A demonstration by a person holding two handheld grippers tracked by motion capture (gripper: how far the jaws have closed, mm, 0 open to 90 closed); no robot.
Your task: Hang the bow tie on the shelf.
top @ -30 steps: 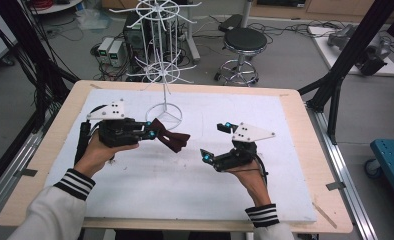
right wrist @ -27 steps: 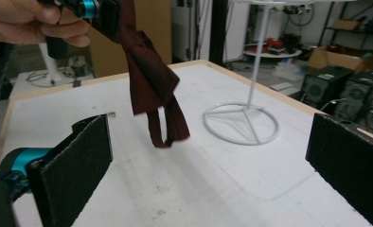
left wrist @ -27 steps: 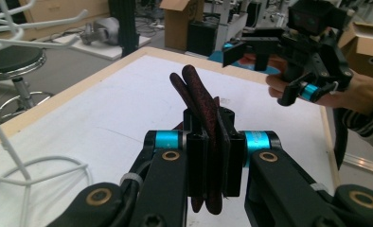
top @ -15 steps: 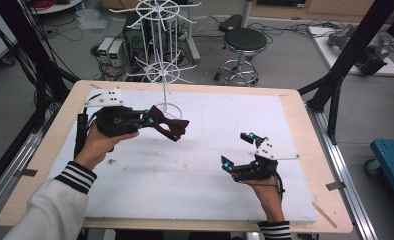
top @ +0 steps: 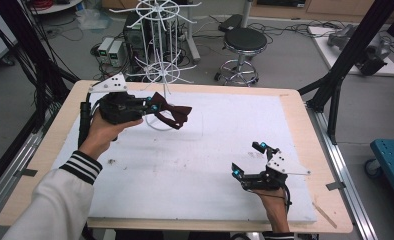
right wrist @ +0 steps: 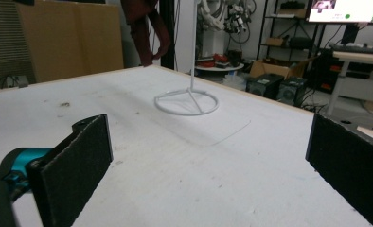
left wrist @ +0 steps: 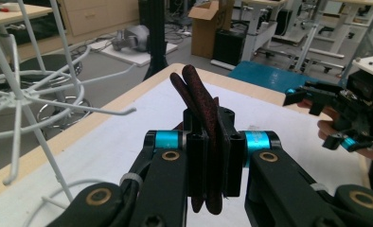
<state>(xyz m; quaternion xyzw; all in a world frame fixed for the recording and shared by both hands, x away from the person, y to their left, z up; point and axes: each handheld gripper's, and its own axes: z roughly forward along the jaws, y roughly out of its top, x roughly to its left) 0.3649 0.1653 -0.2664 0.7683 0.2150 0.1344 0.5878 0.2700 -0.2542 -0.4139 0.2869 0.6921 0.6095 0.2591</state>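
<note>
Since the earlier frame, your left gripper has risen with the bow tie toward the upper left of the high view, close under the white wire rack, while your right gripper has drawn back to the lower right of the frame, well apart from it. Your left hand grips its tool from below, forearm reaching up from the lower left corner in a white sleeve with a striped cuff, and the tool points level toward the frame's right. Its jaws are clamped on the dark red bow tie; in the left gripper view the folded fabric stands up between the black pads, its far end hidden behind them. Your right hand comes in from the bottom edge, mostly cut off, and its jaws stand wide apart with nothing between them, low over the white mat. In the right gripper view the rack's ring base sits mid-frame, its upper arms cut off at the top edge.
</note>
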